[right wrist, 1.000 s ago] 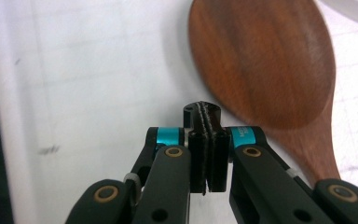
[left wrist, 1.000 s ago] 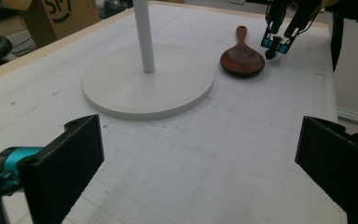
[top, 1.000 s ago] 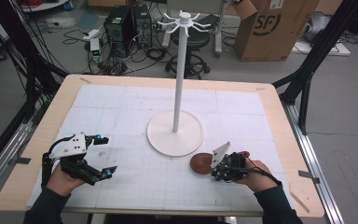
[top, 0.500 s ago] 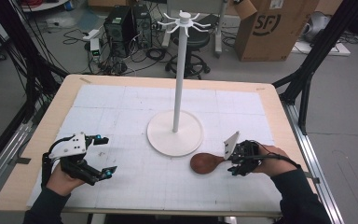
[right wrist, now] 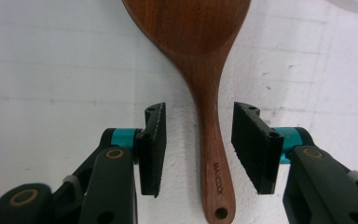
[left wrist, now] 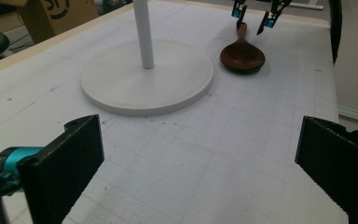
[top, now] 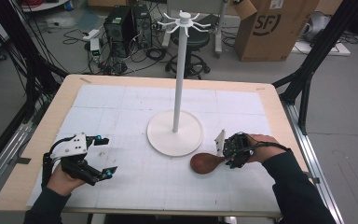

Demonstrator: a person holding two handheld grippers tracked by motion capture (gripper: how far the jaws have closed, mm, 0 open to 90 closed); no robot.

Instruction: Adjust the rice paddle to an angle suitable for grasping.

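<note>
We record a wooden spoon [top: 205, 163] lying flat on the white gridded mat of the bench [top: 270, 95], its bowl just beside the round base of the white hook stand [top: 175, 132] without touching it. The handle points toward the person's right side. The right claw [top: 227, 152] sits over that handle; in the right gripper view the two pads [right wrist: 153, 149] stand either side of the spoon [right wrist: 200, 70] handle with bare mat showing on both flanks, so we judge this claw released and not yet in contact with the wood. The handle end carries a small hole and a printed mark. The left claw [top: 103, 156] rests at the near left of the bench, well apart from the spoon and the stand, held in the person's left hand; the left gripper view shows its jaws spread wide with nothing between them, and the stand base [left wrist: 147, 77] and spoon [left wrist: 242, 57] lie beyond.
</note>
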